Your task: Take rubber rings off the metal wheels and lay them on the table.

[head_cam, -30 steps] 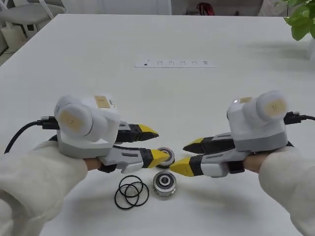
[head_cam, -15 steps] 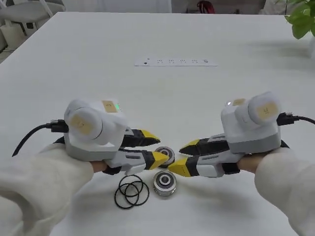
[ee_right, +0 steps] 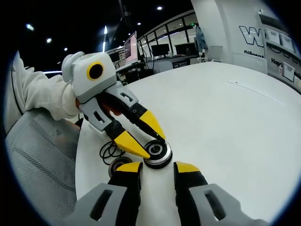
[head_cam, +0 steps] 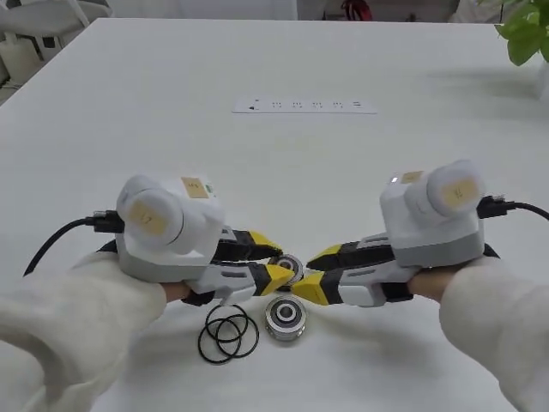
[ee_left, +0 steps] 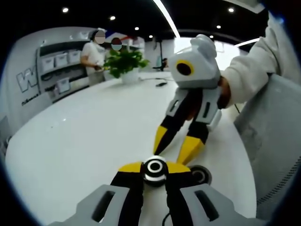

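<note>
Left gripper [ee_left: 155, 170] clamped on the metal wheel [ee_right: 157, 153]. Right gripper [ee_right: 157, 171], jaws parted and empty, just beside the wheel, tips facing its rim. I judge it nearer for stripping the rubber ring [ee_right: 165, 160].

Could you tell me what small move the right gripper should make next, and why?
Probably ease the right gripper forward and close its open jaws on the dark rim of the metal wheel. The left gripper clamps that wheel, and the right jaws sit just short of it, so a pinch there could start peeling the rubber off.
</note>
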Action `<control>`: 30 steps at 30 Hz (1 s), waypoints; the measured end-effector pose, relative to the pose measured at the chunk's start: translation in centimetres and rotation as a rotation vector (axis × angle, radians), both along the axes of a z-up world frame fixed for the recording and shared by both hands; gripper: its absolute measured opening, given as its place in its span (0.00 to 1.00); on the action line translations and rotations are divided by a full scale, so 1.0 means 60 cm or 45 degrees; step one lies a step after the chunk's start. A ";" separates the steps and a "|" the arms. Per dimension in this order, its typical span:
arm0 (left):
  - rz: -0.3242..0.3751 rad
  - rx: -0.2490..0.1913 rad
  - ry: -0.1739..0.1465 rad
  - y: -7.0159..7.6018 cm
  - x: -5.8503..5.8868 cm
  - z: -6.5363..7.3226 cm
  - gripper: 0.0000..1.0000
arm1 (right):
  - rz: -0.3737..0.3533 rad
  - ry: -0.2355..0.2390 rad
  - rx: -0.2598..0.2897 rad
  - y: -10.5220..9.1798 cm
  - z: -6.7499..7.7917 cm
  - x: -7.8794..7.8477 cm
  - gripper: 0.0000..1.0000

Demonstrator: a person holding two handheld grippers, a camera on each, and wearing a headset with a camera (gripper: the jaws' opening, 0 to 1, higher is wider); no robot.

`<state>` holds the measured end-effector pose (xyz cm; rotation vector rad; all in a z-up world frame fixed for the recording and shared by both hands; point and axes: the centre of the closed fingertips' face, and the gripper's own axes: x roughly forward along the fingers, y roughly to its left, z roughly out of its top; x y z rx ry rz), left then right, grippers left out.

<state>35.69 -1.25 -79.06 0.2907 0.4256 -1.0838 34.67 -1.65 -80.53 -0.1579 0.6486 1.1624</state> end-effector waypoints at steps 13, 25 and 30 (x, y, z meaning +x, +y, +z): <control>0.005 -0.015 0.021 0.000 -0.002 -0.002 0.15 | 0.018 -0.001 -0.013 0.004 -0.005 -0.002 0.21; 0.007 -0.020 0.024 -0.001 -0.003 -0.002 0.15 | 0.012 -0.005 -0.028 0.004 -0.009 -0.001 0.16; 0.006 -0.017 0.020 -0.002 -0.003 -0.002 0.15 | 0.012 -0.010 -0.032 0.003 -0.009 -0.001 0.14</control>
